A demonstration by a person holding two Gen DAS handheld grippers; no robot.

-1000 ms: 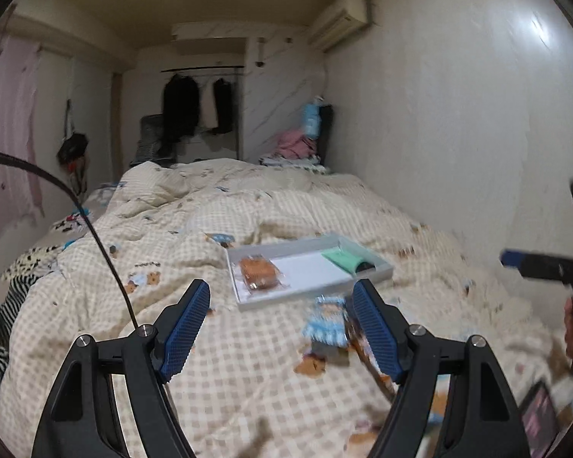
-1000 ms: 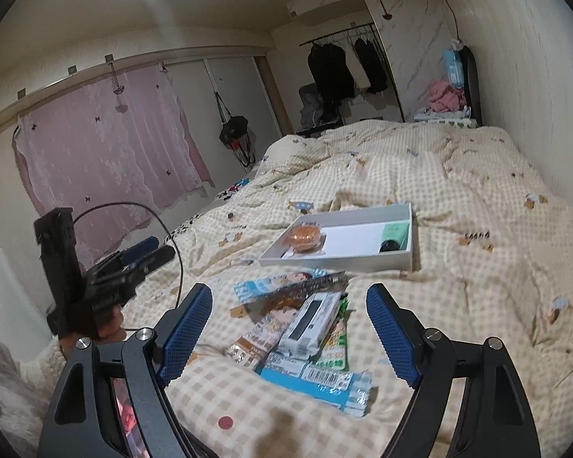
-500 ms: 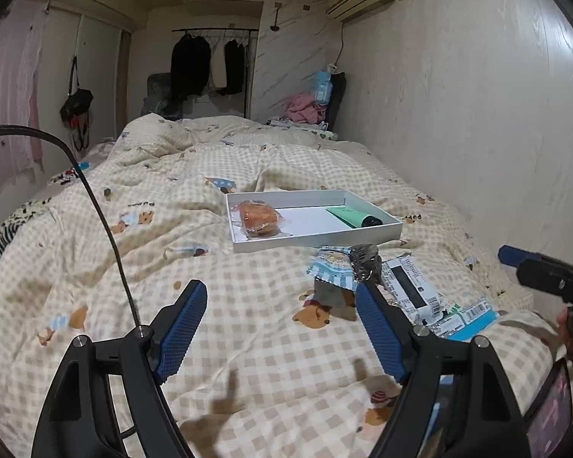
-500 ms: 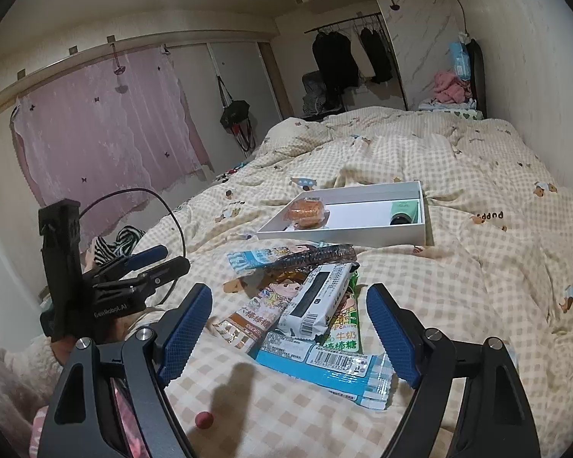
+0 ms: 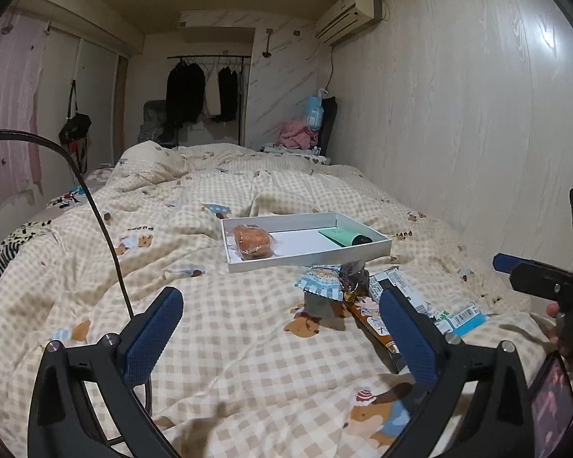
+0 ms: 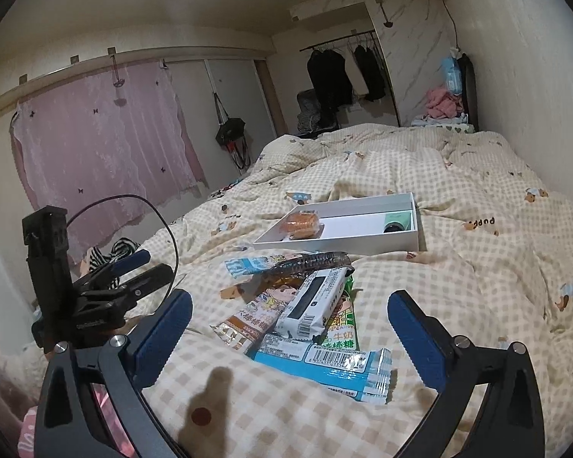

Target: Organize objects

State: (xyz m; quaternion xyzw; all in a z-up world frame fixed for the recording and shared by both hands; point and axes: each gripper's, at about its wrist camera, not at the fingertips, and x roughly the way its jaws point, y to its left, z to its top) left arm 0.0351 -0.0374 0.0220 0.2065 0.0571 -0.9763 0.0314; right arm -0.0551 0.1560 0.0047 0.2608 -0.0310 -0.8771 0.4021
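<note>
A white tray (image 5: 370, 250) lies on the checked bedspread, holding a wrapped orange pastry (image 5: 251, 242) and a green tube (image 5: 342, 237). The tray also shows in the right wrist view (image 6: 336, 246). A pile of snack packets (image 6: 305, 313) lies in front of the tray; the nearest is a blue packet (image 6: 324, 368). The pile also shows in the left wrist view (image 5: 366, 294). My left gripper (image 5: 280, 330) is open and empty, left of the pile. My right gripper (image 6: 290, 330) is open and empty, just short of the pile.
The bedspread (image 5: 210, 305) is soft and rumpled. A wall (image 5: 458, 114) runs along the bed's right side. A black cable (image 5: 95, 210) hangs by the left gripper. A pink curtain (image 6: 103, 152) and a clothes rack (image 6: 343, 72) stand farther off.
Both grippers have tilted down and moved toward the bed, bringing the tray and snack pile closer in view. Both stay open and empty.
</note>
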